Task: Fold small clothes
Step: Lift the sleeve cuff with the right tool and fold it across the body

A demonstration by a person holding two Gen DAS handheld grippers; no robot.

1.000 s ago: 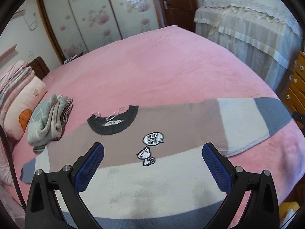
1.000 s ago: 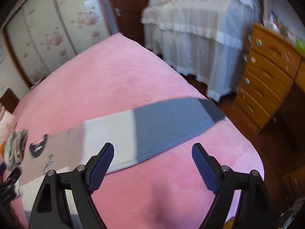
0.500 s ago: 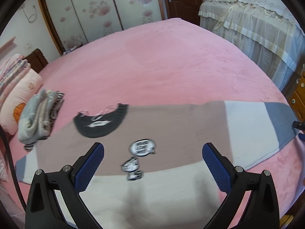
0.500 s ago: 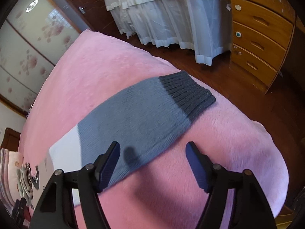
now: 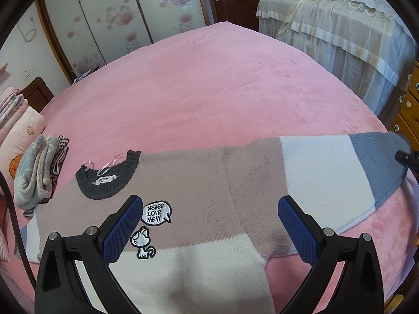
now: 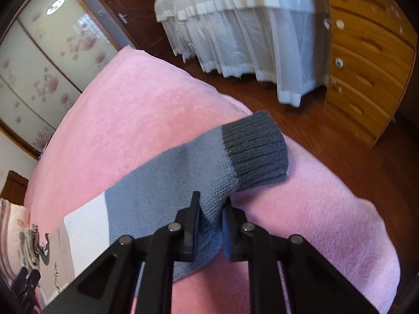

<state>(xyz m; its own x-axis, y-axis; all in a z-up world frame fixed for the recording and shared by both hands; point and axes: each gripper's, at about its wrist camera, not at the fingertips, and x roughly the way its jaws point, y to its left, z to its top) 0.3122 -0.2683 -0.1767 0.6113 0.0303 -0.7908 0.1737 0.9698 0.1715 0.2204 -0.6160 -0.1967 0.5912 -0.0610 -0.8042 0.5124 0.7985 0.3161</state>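
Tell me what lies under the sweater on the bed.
The sweater lies spread flat on the pink blanket, which shows all around it. Anything beneath the knit itself is covered. The right gripper has just closed on the blue sleeve.

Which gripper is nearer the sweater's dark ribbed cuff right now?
Right. The right gripper has just closed on the grey sleeve beside the cuff; the left gripper hangs open over the sweater's chest, far from it.
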